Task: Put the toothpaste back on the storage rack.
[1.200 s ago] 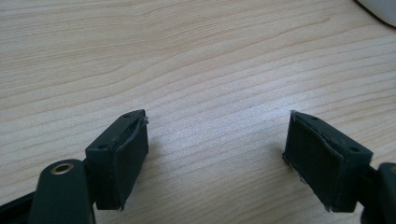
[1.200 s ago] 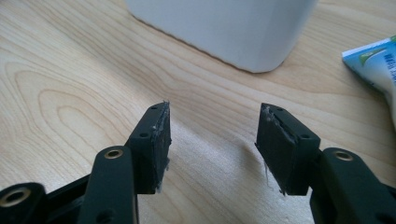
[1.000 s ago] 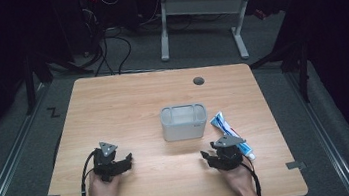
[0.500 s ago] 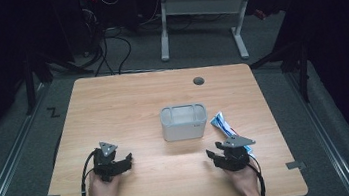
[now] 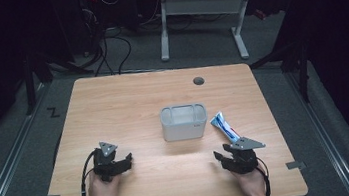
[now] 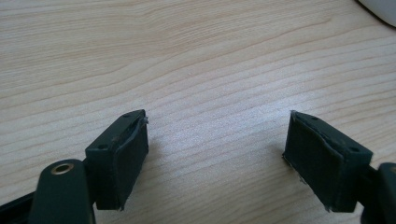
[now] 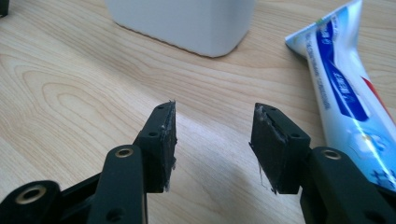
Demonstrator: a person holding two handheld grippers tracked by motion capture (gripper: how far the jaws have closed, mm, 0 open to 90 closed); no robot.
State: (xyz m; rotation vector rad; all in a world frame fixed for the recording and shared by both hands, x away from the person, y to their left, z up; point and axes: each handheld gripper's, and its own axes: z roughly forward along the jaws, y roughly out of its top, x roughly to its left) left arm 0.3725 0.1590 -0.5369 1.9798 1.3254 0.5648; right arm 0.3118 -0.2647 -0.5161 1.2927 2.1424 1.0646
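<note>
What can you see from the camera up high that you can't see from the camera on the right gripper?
The high view alone takes in the whole table, the person's left gripper and the dark hole near the far edge. The right gripper view alone gives a close look at the black pads, standing apart with nothing between them. Both show the white container and the toothpaste tube lying beside it.

Pale wooden table [image 5: 128, 103], rounded at the corners, pierced by a dark cable hole [image 5: 198, 81] near the far edge. Stood on it a white container [image 5: 183, 122]; lay just beside that, flat, a toothpaste tube [image 5: 224, 126].
</note>
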